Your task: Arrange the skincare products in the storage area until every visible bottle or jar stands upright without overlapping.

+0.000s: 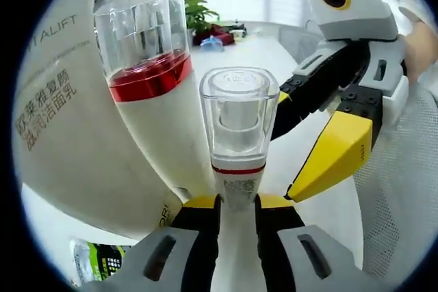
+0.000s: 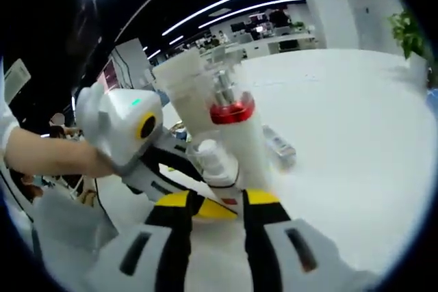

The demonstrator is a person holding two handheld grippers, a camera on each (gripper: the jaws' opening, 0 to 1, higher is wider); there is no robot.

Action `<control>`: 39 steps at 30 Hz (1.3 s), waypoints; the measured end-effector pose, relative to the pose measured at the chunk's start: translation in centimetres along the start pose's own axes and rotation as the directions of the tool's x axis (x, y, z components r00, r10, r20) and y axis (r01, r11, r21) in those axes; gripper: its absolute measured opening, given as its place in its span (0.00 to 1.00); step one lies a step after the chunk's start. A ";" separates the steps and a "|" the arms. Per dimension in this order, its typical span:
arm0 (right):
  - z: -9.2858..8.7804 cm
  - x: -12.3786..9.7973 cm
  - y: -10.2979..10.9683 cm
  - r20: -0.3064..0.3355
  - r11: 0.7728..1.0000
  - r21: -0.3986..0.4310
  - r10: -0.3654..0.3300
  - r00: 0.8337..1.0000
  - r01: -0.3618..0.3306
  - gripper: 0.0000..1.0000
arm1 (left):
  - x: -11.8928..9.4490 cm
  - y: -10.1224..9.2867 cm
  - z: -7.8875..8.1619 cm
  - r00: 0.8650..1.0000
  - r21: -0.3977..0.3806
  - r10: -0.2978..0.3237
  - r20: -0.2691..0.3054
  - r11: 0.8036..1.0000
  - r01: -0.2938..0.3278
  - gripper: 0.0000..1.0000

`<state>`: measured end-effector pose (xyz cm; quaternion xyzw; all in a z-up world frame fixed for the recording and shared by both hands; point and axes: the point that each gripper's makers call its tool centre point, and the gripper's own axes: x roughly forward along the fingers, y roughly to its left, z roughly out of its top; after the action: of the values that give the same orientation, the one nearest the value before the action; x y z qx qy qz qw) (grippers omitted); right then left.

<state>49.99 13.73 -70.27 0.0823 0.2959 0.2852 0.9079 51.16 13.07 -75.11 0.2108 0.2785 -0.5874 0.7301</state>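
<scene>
A: What do the left gripper's (image 1: 237,202) jaws hold?

B: They are closed on the small bottle (image 1: 238,135), their yellow tips pressing its white body just below a thin red ring. Above the ring sits a clear, squarish cap with an inner pump visible through it.

A: And what stands beside the small bottle?

B: To its left, touching or nearly so, leans the tall bottle (image 1: 154,94): white body, broad red band, clear domed cap. Behind that one rises a white tube (image 1: 58,114) printed with grey lettering. Right of the small bottle, the right gripper (image 1: 328,141) reaches in, yellow-tipped jaws spread, close to but apart from the small bottle.

A: What of open room?

B: Beyond the small bottle the white table (image 1: 263,49) runs bare to a potted plant (image 1: 198,13) at its far edge.

A: What does the right gripper view add?

B: The right gripper's (image 2: 215,200) own jaws stand apart on either side of the small bottle (image 2: 211,158), not gripping it. The tall bottle (image 2: 236,124) rises just behind. A small packet (image 2: 279,145) lies flat on the table (image 2: 342,121) right of the small bottle, with wide bare surface beyond. A person's forearm (image 2: 48,155) holds the left gripper (image 2: 171,169).
</scene>
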 end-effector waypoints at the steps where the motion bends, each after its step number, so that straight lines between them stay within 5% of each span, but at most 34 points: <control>1: 0.0 0.0 0.1 0.000 1.000 0.000 0.001 1.000 -0.001 0.29 | 0.0 0.0 0.0 1.000 -0.001 -0.001 0.001 1.000 0.001 0.17; 13: -0.1 -0.2 -0.5 -0.002 1.000 -0.007 -0.017 1.000 0.017 0.30 | -0.1 0.0 0.0 1.000 -0.005 0.000 -0.004 1.000 0.000 0.20; 29: 0.4 -0.9 -0.8 -0.010 0.995 -0.087 -0.050 0.999 0.049 0.44 | -2.3 -0.4 -0.4 0.999 -0.028 0.025 -0.020 0.999 -0.026 0.32; 39: 0.3 -2.0 -0.3 -0.028 0.991 -0.128 -0.048 0.998 0.044 0.54 | -4.9 -0.9 -1.0 0.998 -0.149 0.065 -0.018 0.987 -0.067 0.49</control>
<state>49.00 12.39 -69.10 0.0130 0.2928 0.2838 0.9130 49.32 17.15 -72.64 0.1684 0.3194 -0.5391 0.7609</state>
